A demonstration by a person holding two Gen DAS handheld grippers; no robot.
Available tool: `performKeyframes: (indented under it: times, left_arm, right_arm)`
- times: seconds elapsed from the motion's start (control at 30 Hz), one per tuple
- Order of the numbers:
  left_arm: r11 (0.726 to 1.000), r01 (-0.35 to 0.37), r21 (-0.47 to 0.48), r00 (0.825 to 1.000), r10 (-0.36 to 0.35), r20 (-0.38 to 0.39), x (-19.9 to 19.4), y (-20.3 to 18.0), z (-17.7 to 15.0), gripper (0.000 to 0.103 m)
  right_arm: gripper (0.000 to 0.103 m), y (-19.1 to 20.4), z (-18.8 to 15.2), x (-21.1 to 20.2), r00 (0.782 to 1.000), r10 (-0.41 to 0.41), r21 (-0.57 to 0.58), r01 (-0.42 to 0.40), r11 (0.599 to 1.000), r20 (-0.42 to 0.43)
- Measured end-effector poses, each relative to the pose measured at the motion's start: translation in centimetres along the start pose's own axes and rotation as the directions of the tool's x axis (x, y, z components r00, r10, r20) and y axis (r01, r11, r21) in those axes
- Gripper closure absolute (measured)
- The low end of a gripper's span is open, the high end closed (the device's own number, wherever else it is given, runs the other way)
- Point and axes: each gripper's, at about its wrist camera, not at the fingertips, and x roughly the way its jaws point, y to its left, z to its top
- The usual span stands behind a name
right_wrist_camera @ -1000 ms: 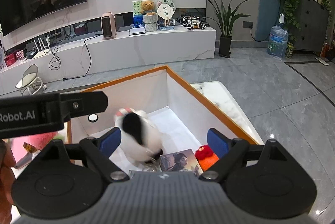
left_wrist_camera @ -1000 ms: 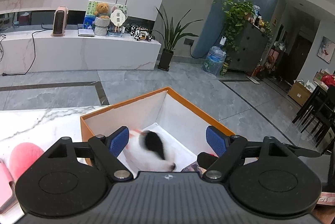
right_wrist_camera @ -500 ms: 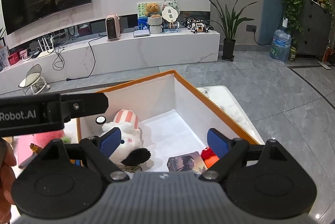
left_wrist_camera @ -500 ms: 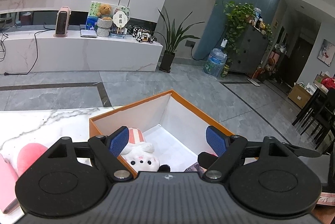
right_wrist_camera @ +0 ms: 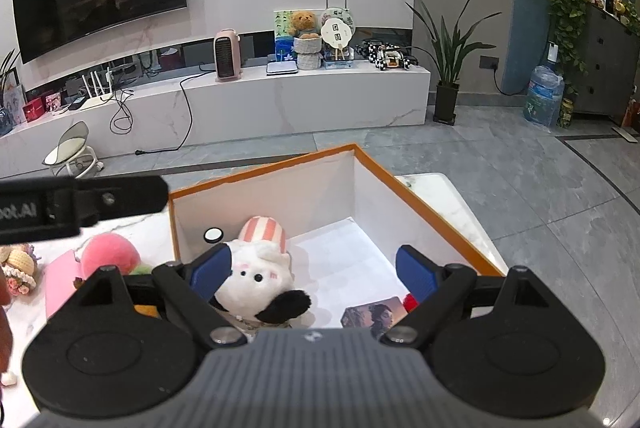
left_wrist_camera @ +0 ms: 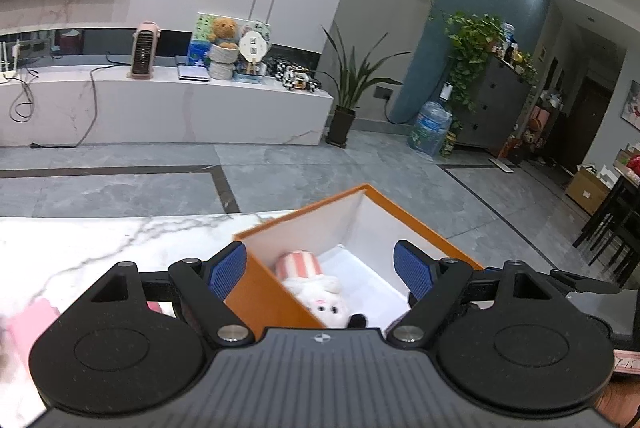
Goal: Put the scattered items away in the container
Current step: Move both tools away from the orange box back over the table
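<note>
An orange box (right_wrist_camera: 424, 206) with white inner walls stands on the marble table. Inside lies a white plush toy (right_wrist_camera: 260, 276) with a pink-striped hat and a black ear, beside a picture card (right_wrist_camera: 374, 312) and a red item (right_wrist_camera: 410, 302). My right gripper (right_wrist_camera: 312, 270) hovers open above the box, nothing between its fingers. My left gripper (left_wrist_camera: 320, 274) is open too, straddling the box's left wall (left_wrist_camera: 260, 292); the plush (left_wrist_camera: 320, 292) shows between its fingers but is not held. A pink ball (right_wrist_camera: 110, 254) and a pink flat item (right_wrist_camera: 60, 282) lie left of the box.
Crocheted flowers (right_wrist_camera: 18, 266) sit at the table's left edge, by a person's hand. The other gripper's black body (right_wrist_camera: 80, 204) crosses the right wrist view on the left. Grey floor, a TV bench and potted plants lie beyond the table (left_wrist_camera: 100, 248).
The plush dropped from the air into the box and settled on its back. Both grippers drew back and up; the left one shifted left over the box's wall.
</note>
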Motion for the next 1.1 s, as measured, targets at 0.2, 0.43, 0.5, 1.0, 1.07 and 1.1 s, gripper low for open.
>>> performKeyframes:
  times: [0.2,0.43,0.5,1.0,1.07,1.1]
  left_arm:
    - [0.999,-0.04,0.007,0.999,0.04,-0.009,-1.7,1.8,0.1,0.007]
    - [0.995,-0.101,0.009,0.994,0.101,-0.048,-3.7,4.6,-0.6,0.007]
    - [0.993,-0.121,0.012,0.991,0.122,-0.051,-4.5,5.4,-0.8,0.007]
    - [0.967,-0.256,-0.006,0.956,0.252,-0.151,-8.7,12.0,-2.9,0.007]
    - [0.965,-0.262,-0.011,0.953,0.257,-0.161,-9.0,12.8,-3.3,0.007]
    - [0.964,-0.265,-0.013,0.951,0.259,-0.166,-9.2,13.2,-3.5,0.007]
  right_arm:
    - [0.012,1.4,-0.1,0.1,1.0,0.014,-0.021,-0.014,1.0,-0.004]
    - [0.012,3.4,-0.2,-0.1,0.999,0.053,-0.05,-0.053,0.997,-0.007]
    - [0.012,4.1,-0.2,-0.2,0.998,0.066,-0.059,-0.067,0.996,-0.006]
    - [0.012,9.6,-1.2,-1.2,0.985,0.162,-0.15,-0.169,0.974,-0.056]
    - [0.012,10.1,-1.5,-1.2,0.983,0.17,-0.158,-0.179,0.971,-0.066]
    - [0.012,10.3,-1.5,-1.2,0.982,0.174,-0.163,-0.184,0.969,-0.071]
